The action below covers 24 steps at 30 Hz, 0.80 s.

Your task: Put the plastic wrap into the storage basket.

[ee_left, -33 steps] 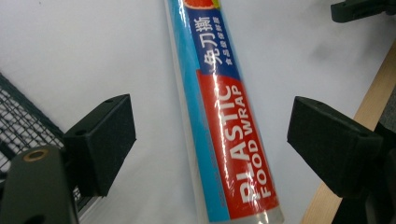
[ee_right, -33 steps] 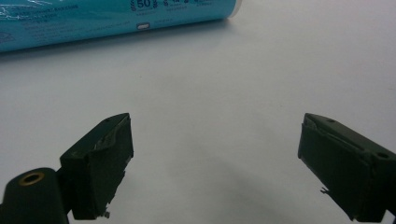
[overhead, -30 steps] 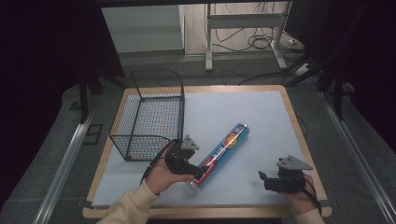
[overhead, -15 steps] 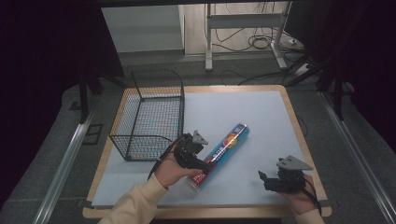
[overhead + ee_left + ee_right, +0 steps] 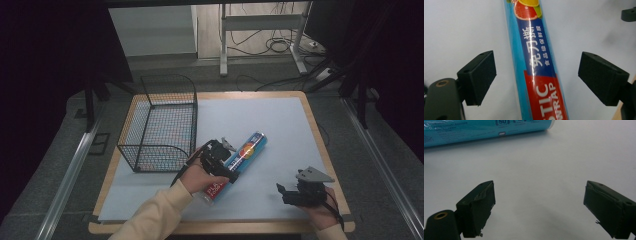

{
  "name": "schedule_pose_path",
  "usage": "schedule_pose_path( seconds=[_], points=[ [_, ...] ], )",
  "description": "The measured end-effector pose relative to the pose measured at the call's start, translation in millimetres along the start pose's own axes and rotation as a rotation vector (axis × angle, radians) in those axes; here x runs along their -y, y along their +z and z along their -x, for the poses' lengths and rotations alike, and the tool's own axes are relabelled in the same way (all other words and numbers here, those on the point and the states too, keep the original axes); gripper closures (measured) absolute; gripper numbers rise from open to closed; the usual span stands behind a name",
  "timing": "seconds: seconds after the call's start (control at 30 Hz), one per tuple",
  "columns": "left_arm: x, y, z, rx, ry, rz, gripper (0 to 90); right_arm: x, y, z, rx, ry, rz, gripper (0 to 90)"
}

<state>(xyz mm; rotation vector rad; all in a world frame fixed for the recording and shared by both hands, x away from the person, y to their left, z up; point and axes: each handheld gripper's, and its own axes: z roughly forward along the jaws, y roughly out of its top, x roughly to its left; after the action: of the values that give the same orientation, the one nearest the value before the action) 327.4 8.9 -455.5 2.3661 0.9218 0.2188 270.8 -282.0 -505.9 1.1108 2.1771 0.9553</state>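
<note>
**Left tongs straddle the wrap roll, right tongs wait apart**

A roll of plastic wrap (image 5: 239, 159) lies flat on the pale blue mat (image 5: 280, 125) that covers the tabletop (image 5: 315, 125), set on a diagonal with its red end toward the person and its blue end pointing away to the right. The left tongs (image 5: 223, 161) are over the middle of the roll, held by the left hand (image 5: 197, 177), whose cream sleeve comes in from the bottom edge.

In the left gripper view the roll (image 5: 537, 62) runs up between the two black pads (image 5: 477, 77), which are spread wide, one on each side with bare mat showing in both gaps (neither pad touches the wrapper). The label there shows grapefruit art, white Chinese characters on blue and white letters on red.

The right tongs (image 5: 290, 192) sit near the front right corner of the mat, well apart from the roll, in the right hand (image 5: 325, 212). The right gripper view shows them spread as well, with nothing between the pads (image 5: 477, 207) but mat, and the blue side of the roll (image 5: 486, 131) lies across the top of that view, farther off.

A black wire basket (image 5: 160, 125) stands on the left part of the tabletop, just beside the left tongs and apart from the roll.
</note>
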Motion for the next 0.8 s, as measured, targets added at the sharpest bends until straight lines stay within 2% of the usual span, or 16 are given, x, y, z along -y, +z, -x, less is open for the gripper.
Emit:
schedule_pose_path(
  seconds=[0.17, 0.27, 0.7, 0.8],
  points=[
    [-7.3, 13.1, 2.2, -0.008, 0.0, -0.025, 14.7, -0.1, 0.0, -0.1, -0.004, -0.002, 0.003, 10.7],
    [-13.6, 25.4, 2.0, -0.013, -0.005, -0.056, 14.7, -0.2, 0.1, -0.2, -0.005, -0.002, 0.003, 10.7],
    [-28.9, 52.5, -4.3, -0.029, -0.031, -0.143, 14.6, -0.2, 0.0, -0.2, -0.006, -0.001, 0.003, 10.7],
    [-30.0, 58.5, -5.3, -0.03, -0.022, -0.173, 14.6, -0.2, 0.1, -0.2, -0.006, -0.001, 0.003, 10.6]
  ],
)
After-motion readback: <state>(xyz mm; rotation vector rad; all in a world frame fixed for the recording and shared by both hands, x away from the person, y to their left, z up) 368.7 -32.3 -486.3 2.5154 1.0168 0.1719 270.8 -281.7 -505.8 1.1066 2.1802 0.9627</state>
